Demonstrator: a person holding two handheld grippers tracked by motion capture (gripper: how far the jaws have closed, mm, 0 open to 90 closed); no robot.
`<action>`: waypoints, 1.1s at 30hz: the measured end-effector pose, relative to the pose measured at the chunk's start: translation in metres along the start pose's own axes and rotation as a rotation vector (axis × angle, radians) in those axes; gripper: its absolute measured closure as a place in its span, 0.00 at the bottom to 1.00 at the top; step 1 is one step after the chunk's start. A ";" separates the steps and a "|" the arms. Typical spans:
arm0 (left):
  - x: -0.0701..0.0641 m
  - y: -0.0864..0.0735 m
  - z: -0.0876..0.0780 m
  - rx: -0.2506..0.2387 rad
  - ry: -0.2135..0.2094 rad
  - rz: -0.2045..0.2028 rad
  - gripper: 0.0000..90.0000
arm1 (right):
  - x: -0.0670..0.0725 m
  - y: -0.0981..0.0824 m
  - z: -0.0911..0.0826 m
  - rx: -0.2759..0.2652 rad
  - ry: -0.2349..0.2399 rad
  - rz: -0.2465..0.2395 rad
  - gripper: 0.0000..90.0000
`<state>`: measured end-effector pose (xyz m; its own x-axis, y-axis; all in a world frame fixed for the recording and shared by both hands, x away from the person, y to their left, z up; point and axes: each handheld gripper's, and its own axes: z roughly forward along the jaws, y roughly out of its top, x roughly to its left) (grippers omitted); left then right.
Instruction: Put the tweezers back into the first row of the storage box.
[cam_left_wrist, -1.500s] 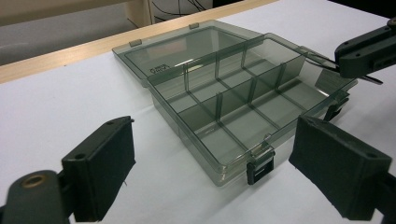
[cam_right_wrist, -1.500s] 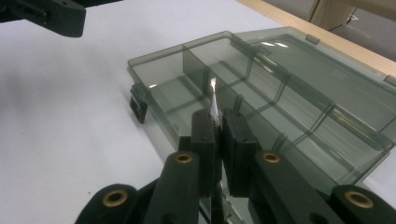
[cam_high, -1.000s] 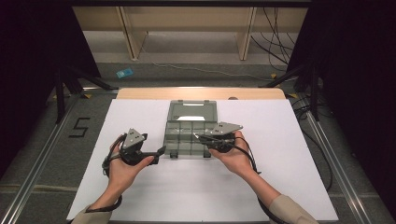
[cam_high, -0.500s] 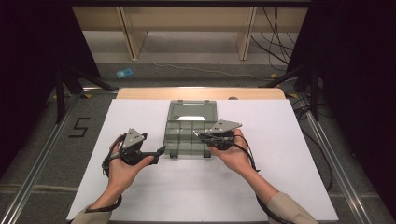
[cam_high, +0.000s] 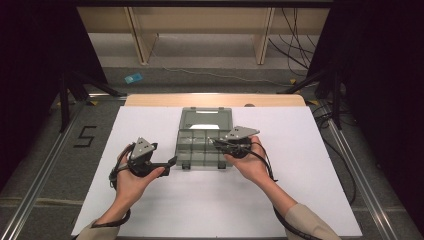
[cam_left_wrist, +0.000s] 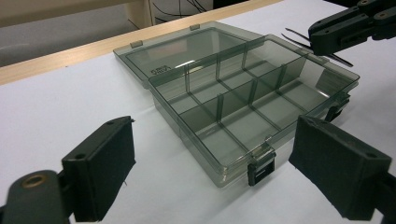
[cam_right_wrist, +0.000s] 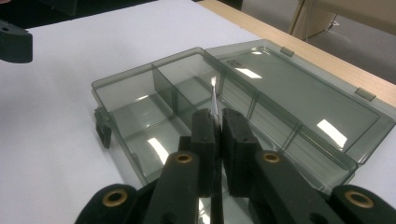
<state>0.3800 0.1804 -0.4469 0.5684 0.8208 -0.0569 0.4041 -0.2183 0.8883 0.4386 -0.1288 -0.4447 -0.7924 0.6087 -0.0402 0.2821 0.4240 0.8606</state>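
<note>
A clear grey compartment box (cam_high: 205, 119) lies open on the white sheet, its lid flat behind the empty tray (cam_left_wrist: 261, 107). My left gripper (cam_high: 171, 161) sits at the tray's front-left corner. Its jaws stand wide open in the left gripper view (cam_left_wrist: 219, 172), with nothing between the pads (cam_left_wrist: 105, 170). My right gripper (cam_high: 216, 143) hovers over the tray's right side. In the right gripper view (cam_right_wrist: 215, 126) it is shut on a thin pointed metal tool (cam_right_wrist: 213, 95), like tweezers, whose tip points over a compartment. The same tool (cam_left_wrist: 306, 43) pokes out in the left gripper view.
The white sheet (cam_high: 310, 165) covers the table, with a wooden edge (cam_high: 150, 100) at the back. Black latches (cam_left_wrist: 259, 170) stick out from the tray's front. Beyond the table are a shelf frame (cam_high: 140, 40), cables (cam_high: 295, 35) and a blue item (cam_high: 133, 78) on the floor.
</note>
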 end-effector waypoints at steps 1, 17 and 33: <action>0.000 0.000 0.000 0.000 0.000 0.000 0.14 | 0.000 0.000 0.000 0.002 -0.002 0.003 0.94; 0.000 0.000 0.000 -0.001 0.000 -0.001 0.14 | -0.005 0.002 0.003 -0.007 -0.017 0.002 0.94; 0.001 0.000 0.000 -0.002 -0.003 0.006 0.14 | -0.009 0.003 0.004 -0.007 -0.029 0.008 0.94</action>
<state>0.3803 0.1812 -0.4465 0.5732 0.8177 -0.0531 0.3995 -0.2223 0.8894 0.4490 -0.1304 -0.4437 -0.7738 0.6316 -0.0477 0.2844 0.4139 0.8648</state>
